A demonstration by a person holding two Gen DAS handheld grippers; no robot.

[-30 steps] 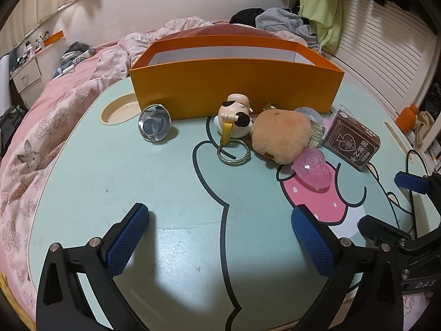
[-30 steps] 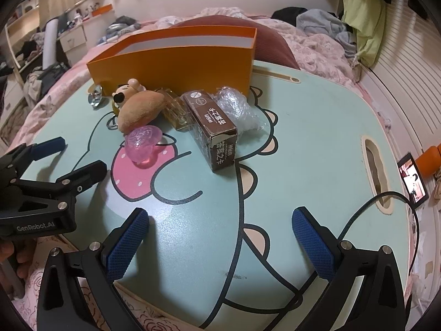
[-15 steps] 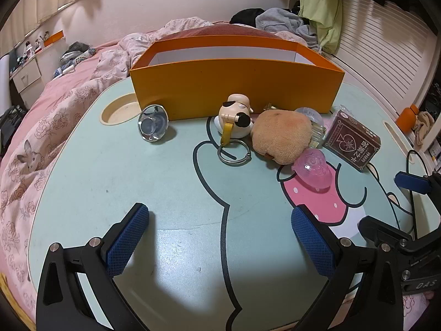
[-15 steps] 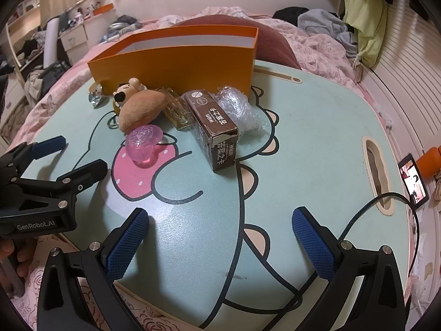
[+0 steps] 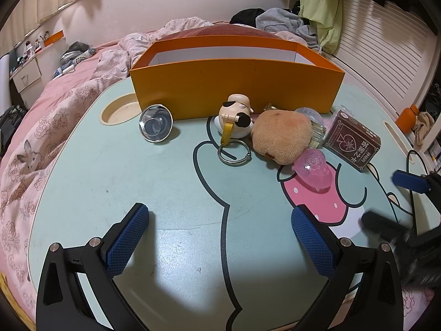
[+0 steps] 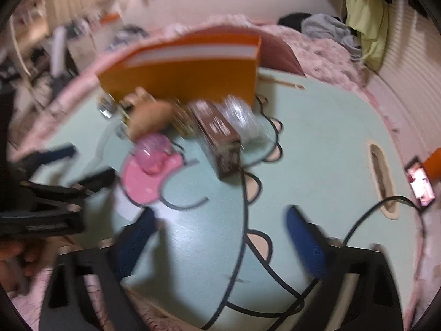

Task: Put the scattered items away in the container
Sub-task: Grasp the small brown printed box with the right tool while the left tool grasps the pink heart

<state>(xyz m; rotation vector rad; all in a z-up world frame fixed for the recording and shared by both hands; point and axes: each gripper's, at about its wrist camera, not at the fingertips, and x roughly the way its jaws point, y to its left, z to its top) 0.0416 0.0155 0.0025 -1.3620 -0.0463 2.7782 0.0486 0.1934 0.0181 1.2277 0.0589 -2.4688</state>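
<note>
Left wrist view: the left gripper (image 5: 219,241) hung over the mint table (image 5: 110,182), its jaws wide apart with nothing between them. At the far edge stood the orange box (image 5: 234,88), its top open, inside wall white. And the clutter sat right in front of it! A small metal cup (image 5: 156,123) lay on its side near the box's left corner, beside a round recess (image 5: 120,109) in the tabletop. A toy figure (image 5: 234,115) stood close against the box wall, a yellow strap running from it to a key ring (image 5: 233,154) flat on the table. A tan plush (image 5: 281,136) touched the toy, a pink ball (image 5: 312,167) lay just in front of the plush, and a brown carton (image 5: 352,141) sat to the right. The right gripper (image 5: 408,207) showed at the right edge, blurred. Right wrist view: heavy blur here. The right gripper (image 6: 220,240) was above bare table, its jaws closing with nothing between them. Beyond it, the carton (image 6: 217,132), the pink ball (image 6: 153,155) and the plush (image 6: 150,118) lay in a row before the box (image 6: 182,74), with crinkled clear plastic (image 6: 242,118) beside the carton. The left gripper (image 6: 66,162) reached in from the left, a hand (image 6: 12,264) behind it.
</note>
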